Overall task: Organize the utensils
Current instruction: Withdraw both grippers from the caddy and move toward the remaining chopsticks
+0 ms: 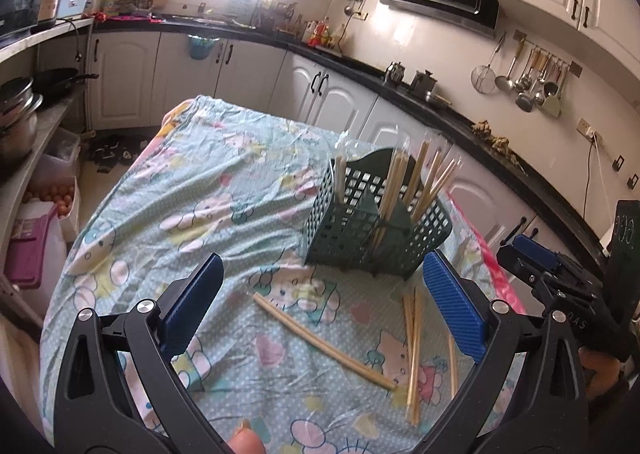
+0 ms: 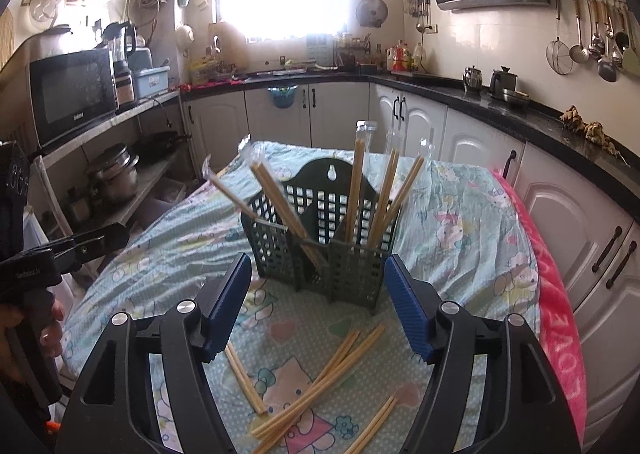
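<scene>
A dark green slotted utensil basket (image 1: 360,230) (image 2: 332,254) stands on the cartoon-print cloth with several wrapped chopstick pairs leaning upright in it (image 2: 356,190). More wrapped chopsticks lie loose on the cloth in front of it: one pair (image 1: 320,338) slanting, a bundle (image 1: 414,350) to its right, and several crossed pairs (image 2: 320,378). My left gripper (image 1: 320,294) hangs open above the loose pairs, nothing between its blue pads. My right gripper (image 2: 318,302) is open too, just in front of the basket and above the loose pile, holding nothing.
The table's cloth (image 1: 200,190) drops off at its left and far edges; a pink towel (image 2: 560,318) lines the right edge. Kitchen cabinets and a black counter (image 2: 520,110) wrap behind. Shelves with pots and a microwave (image 2: 72,90) stand left.
</scene>
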{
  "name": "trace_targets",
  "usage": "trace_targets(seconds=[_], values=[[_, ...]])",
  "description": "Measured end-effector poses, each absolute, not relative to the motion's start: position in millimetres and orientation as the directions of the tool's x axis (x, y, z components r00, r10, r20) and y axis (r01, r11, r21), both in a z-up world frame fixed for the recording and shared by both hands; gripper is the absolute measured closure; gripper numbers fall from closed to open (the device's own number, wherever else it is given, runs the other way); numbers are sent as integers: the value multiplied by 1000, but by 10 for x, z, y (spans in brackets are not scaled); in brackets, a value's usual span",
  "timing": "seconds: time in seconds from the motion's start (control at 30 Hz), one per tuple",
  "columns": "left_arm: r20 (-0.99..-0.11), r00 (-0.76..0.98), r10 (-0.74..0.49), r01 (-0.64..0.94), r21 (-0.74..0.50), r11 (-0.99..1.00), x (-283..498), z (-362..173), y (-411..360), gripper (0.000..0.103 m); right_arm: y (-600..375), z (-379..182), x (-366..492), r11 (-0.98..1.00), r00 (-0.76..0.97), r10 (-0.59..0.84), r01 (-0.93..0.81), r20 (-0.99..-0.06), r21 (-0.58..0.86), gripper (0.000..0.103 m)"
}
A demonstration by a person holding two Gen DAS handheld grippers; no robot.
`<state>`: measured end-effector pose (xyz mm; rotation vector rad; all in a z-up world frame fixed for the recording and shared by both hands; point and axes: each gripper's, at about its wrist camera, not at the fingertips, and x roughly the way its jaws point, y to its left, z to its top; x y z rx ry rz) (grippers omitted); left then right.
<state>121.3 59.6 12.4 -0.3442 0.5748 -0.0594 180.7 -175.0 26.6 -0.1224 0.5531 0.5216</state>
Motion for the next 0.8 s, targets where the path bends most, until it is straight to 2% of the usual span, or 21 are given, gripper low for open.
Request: trace_targets(seconds=[0.8], values=[[-607, 781, -143, -38, -276, 960, 1258, -261, 379, 11, -1816, -266, 1832, 884, 681, 370, -467, -632, 14, 34]])
